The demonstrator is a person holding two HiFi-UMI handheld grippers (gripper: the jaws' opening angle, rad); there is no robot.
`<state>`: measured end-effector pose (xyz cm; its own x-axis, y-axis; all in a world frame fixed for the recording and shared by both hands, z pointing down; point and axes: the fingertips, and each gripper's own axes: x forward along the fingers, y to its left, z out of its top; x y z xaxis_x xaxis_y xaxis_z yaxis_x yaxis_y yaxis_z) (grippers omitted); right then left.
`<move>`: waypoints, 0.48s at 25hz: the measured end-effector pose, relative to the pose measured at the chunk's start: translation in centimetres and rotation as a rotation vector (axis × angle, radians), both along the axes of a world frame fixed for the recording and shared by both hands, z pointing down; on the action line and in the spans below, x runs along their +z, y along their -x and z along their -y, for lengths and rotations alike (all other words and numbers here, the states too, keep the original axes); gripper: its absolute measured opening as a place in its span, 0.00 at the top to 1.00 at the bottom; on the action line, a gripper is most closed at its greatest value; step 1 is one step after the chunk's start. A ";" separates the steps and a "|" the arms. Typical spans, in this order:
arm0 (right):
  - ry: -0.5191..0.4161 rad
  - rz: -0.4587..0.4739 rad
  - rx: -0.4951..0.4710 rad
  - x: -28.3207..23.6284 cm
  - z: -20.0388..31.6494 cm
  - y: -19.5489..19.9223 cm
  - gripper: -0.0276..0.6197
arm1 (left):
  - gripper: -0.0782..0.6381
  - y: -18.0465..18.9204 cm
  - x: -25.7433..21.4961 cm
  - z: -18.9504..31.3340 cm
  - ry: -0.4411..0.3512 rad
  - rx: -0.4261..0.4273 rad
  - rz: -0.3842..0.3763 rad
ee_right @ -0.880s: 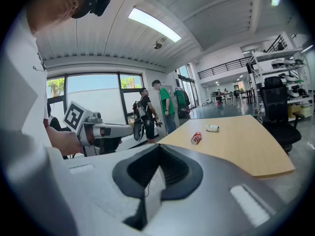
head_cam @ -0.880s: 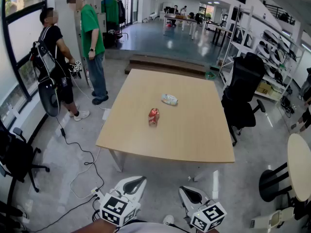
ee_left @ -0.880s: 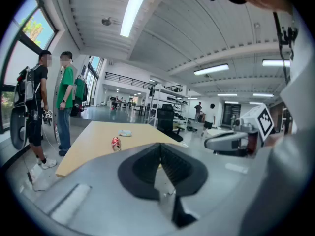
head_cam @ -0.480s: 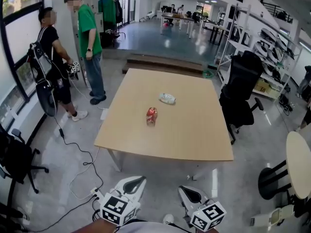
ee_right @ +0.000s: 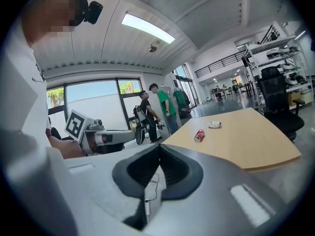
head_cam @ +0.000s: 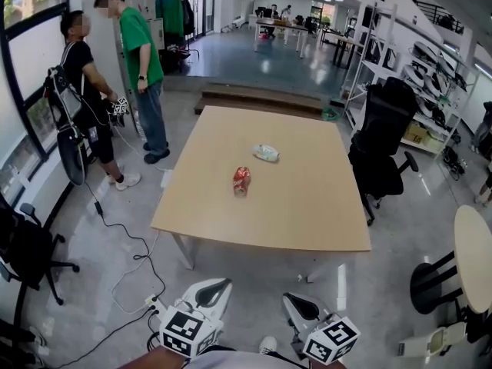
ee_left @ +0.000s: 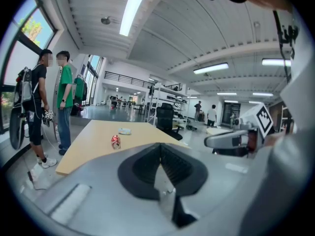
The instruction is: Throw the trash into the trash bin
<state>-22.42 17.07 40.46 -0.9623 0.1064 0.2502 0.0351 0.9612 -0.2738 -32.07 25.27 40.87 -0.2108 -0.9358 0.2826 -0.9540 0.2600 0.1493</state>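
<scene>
Open-plan office-cum-lab: wooden table [head_cam: 307, 206], black swivel chairs [head_cam: 380, 129], equipment shelving [head_cam: 430, 60], ceiling strip lights [ee_left: 135, 6], polished floor [head_cam: 254, 64].

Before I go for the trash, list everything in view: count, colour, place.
table: one, light wood, centre.
can: one, red, mid-table.
wrapper: one, white, on table beyond can.
office chair: one, black, table's right side.
round table: one, pale, far right.
shelving: one, white, right wall.
cable: one, black, floor left of table.
person: one, green shirt, far left.
second person: one, black shirt, beside the first.
left gripper: one, white, bottom centre, jaws shut, empty.
right gripper: one, white, beside it, jaws shut, empty.
</scene>
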 end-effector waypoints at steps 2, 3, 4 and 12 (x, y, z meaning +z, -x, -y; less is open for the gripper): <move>0.001 -0.001 0.001 0.1 -0.2 0.0 0.95 | 0.88 -0.1 0.0 -0.3 0.002 0.000 0.001; 0.003 -0.001 0.000 0.1 -0.3 0.1 0.95 | 0.88 0.0 0.1 -0.4 0.003 -0.001 0.002; 0.004 -0.001 -0.001 0.2 -0.4 0.2 0.95 | 0.88 0.1 0.2 -0.5 0.004 -0.002 0.003; 0.001 0.004 -0.013 0.0 -1.6 1.0 0.95 | 0.88 1.0 0.1 -1.5 -0.004 -0.008 0.003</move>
